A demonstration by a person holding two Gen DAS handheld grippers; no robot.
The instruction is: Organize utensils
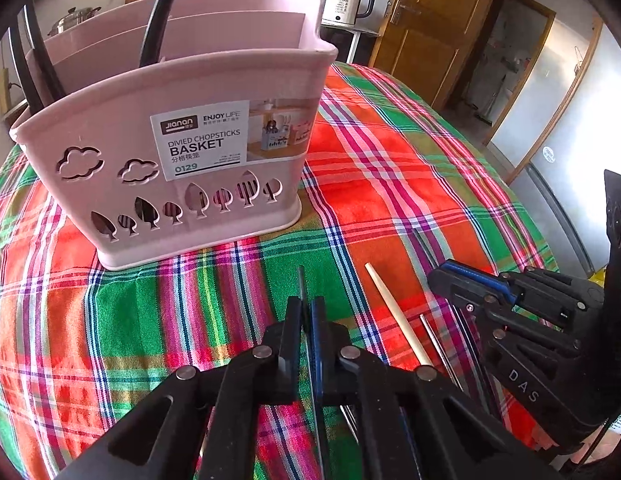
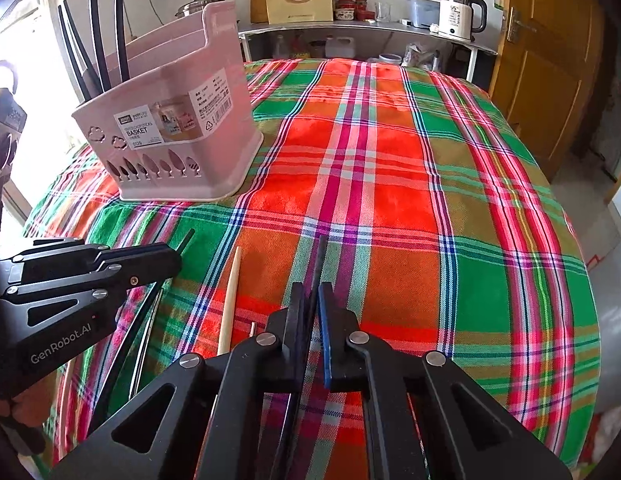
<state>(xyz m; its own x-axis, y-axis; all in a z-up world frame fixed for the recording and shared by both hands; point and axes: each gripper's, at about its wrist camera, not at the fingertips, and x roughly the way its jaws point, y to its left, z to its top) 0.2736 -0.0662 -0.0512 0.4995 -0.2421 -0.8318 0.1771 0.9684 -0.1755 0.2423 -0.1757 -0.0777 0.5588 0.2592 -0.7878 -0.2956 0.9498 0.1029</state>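
Observation:
A pink divided basket stands on the plaid tablecloth, with several black chopsticks upright in its far compartments. In the left wrist view my left gripper is shut on a thin dark chopstick whose tip pokes out toward the basket. In the right wrist view my right gripper is shut on another dark chopstick. A pale wooden chopstick and metal chopsticks lie on the cloth between the two grippers.
The plaid-covered table drops off at its right edge. Behind it a shelf holds a white kettle, jars, a pot and a paper bag. A wooden door stands at the right.

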